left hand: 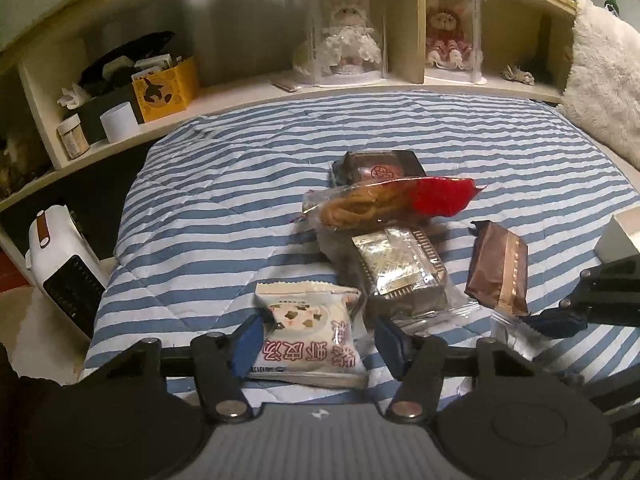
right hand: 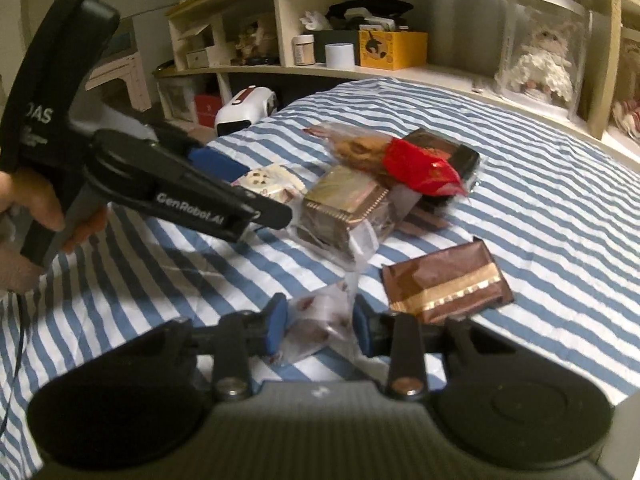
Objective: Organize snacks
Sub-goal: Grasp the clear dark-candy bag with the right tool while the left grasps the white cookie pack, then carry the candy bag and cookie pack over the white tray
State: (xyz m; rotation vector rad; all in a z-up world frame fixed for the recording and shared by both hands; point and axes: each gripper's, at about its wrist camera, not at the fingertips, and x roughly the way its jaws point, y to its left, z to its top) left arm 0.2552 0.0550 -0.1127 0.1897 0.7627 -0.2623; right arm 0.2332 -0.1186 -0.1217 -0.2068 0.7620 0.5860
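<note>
Several snacks lie on a blue-and-white striped quilt (left hand: 224, 208). My left gripper (left hand: 320, 340) is open, its blue pads on either side of a white packet with red lettering (left hand: 308, 332). The right wrist view shows that gripper (right hand: 260, 196) from the side, over the same packet (right hand: 268, 182). My right gripper (right hand: 320, 328) is shut on a crumpled clear snack packet (right hand: 316, 320). Beyond them are a gold-topped cake packet (left hand: 400, 268), a fried-twist bag with a red end (left hand: 384, 200), a dark box (left hand: 380, 168) and a brown wrapper with a gold band (left hand: 498, 268).
A curved shelf behind the bed holds two cased dolls (left hand: 344, 28), a yellow box (left hand: 164, 88) and jars. A white heater (left hand: 60, 264) stands on the floor at the left. A fluffy cushion (left hand: 600, 72) and a white box (left hand: 624, 236) are at the right.
</note>
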